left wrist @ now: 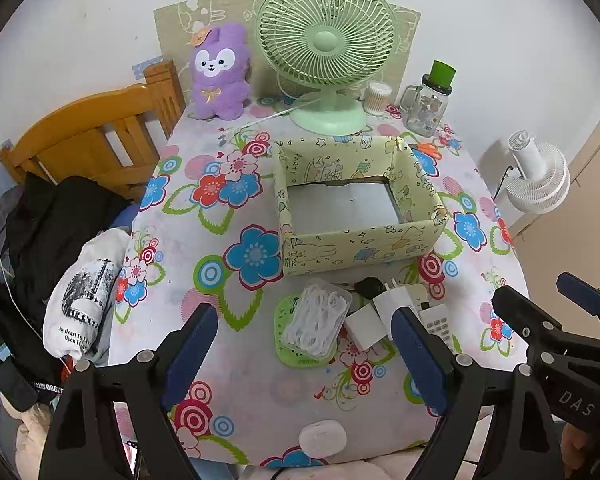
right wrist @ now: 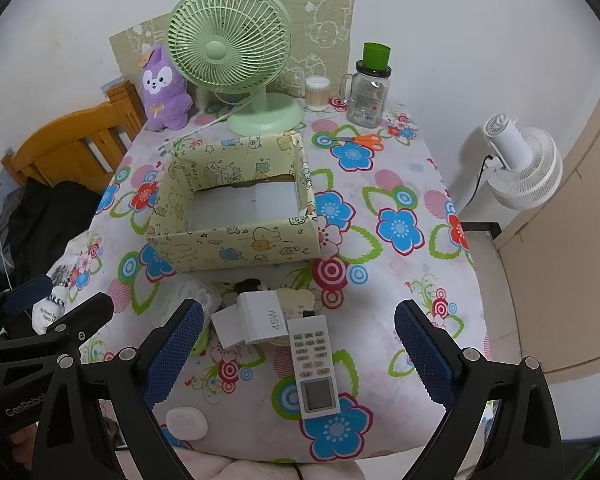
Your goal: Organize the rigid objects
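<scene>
Both grippers hang wide open above the near edge of the flowered table (left wrist: 236, 364), holding and touching nothing: the left gripper (left wrist: 304, 354) frames a clear box of white picks (left wrist: 318, 322) lying on a green mat (left wrist: 296, 354), while the right gripper (right wrist: 300, 354) frames a white remote (right wrist: 315, 364). Just beyond the remote's far end sit a white 45W charger (right wrist: 262, 316) and a smaller white cube (right wrist: 228, 330), touching each other, with a white oval case (right wrist: 187, 423) at the near edge. Farther on stands the empty patterned box (right wrist: 236, 246), near the green fan (right wrist: 230, 50).
</scene>
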Demonstrator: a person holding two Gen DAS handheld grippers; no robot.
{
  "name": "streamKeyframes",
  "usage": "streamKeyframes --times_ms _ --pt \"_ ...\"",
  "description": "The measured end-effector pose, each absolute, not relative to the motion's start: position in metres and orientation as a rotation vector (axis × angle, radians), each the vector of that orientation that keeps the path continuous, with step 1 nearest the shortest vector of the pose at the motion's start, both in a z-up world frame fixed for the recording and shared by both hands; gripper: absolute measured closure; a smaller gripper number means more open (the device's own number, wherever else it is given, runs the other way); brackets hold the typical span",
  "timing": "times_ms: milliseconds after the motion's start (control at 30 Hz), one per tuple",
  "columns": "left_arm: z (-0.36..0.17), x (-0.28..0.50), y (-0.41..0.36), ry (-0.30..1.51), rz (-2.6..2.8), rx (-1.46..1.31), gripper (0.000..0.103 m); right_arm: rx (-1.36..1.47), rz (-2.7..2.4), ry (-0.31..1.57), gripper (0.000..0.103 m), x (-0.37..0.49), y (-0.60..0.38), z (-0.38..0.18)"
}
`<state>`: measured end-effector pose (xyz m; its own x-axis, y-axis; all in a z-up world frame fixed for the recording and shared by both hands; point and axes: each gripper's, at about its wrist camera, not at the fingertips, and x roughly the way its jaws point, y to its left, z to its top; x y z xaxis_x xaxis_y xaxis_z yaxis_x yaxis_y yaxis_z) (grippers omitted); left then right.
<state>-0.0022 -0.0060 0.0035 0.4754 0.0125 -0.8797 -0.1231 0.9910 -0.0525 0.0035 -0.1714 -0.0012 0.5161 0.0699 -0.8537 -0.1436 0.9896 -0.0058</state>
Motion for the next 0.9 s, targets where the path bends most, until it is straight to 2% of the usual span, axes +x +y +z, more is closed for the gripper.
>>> streamKeyframes --times_ms 900 --pt "0.0125 -0.0105 -0.0063 0.973 0.089 -0.138 0.008 -0.097 0.129 0.915 0.005 -0.0047 -0.1740 0.0055"
